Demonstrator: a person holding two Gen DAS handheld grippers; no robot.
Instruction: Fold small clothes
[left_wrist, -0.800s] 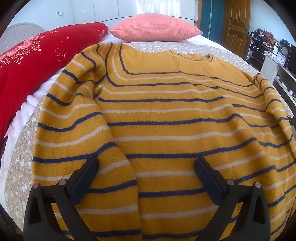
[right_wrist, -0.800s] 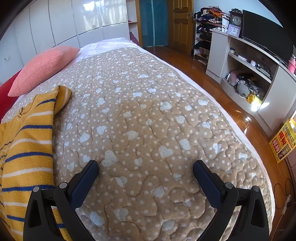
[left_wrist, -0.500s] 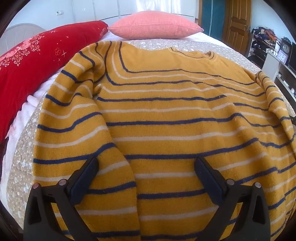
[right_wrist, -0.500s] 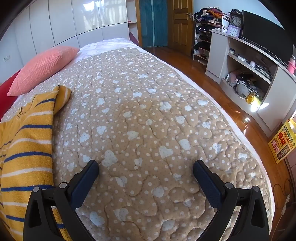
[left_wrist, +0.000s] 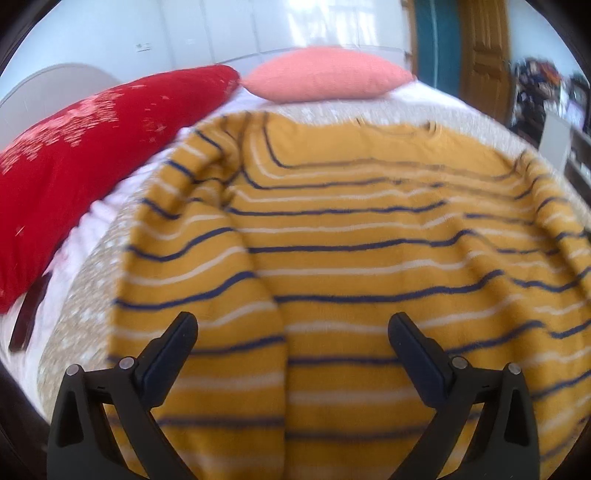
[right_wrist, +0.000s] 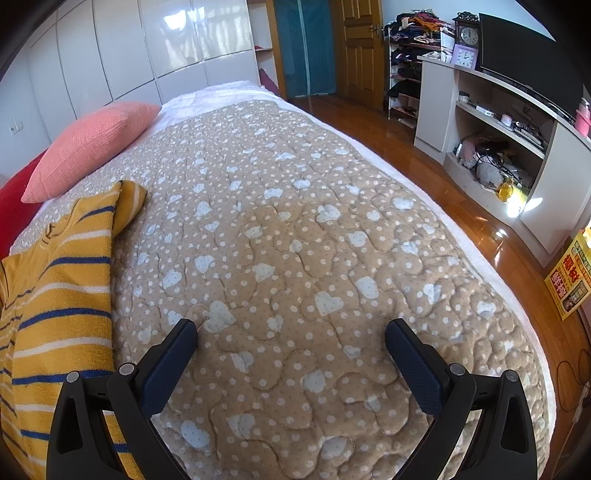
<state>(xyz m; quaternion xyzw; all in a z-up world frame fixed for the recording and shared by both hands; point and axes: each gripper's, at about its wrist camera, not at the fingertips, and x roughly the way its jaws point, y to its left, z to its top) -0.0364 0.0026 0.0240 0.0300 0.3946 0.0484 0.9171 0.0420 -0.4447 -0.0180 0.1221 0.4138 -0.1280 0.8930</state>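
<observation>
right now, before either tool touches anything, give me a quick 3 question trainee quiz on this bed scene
1. True or false: the left tool is shut on the striped sweater.
2. Multiple choice: what lies under the right tool? A) red pillow B) heart-print quilt C) wooden floor
3. Fill in: the pillow nearest the sweater's neckline is the ____ one.

Key
1. False: both tools are open and hold nothing.
2. B
3. Pink pillow; the red pillow lies to its left.
</observation>
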